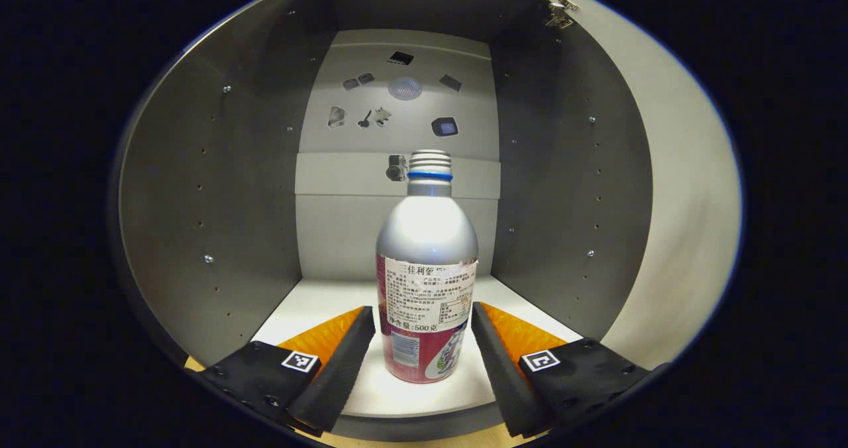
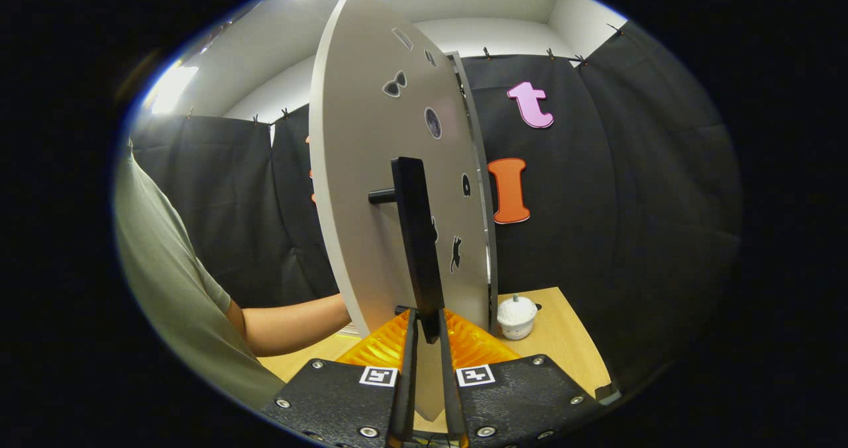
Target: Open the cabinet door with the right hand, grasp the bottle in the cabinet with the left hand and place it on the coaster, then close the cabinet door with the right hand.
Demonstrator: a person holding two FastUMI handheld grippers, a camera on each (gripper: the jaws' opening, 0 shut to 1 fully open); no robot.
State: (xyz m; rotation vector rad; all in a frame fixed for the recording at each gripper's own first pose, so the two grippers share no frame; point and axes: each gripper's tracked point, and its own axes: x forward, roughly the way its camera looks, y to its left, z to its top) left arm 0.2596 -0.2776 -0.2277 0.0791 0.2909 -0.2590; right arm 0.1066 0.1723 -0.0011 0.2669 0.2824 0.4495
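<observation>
A silver bottle point(image 1: 426, 269) with a blue neck ring and a red-and-white label stands upright on the white cabinet shelf point(image 1: 318, 302). My left gripper point(image 1: 422, 348) is open inside the cabinet, one finger on each side of the bottle's lower body, with small gaps showing. In the right gripper view the grey cabinet door point(image 2: 371, 189) is swung open, edge toward me. My right gripper point(image 2: 425, 329) is shut on the bottom of the door's black bar handle point(image 2: 417, 236).
The cabinet's grey side walls point(image 1: 205, 223) close in left and right, and stickers dot its back panel point(image 1: 397, 103). A person's arm point(image 2: 291, 325) reaches behind the door. A small white pot point(image 2: 516, 317) stands on the wooden table point(image 2: 563, 342).
</observation>
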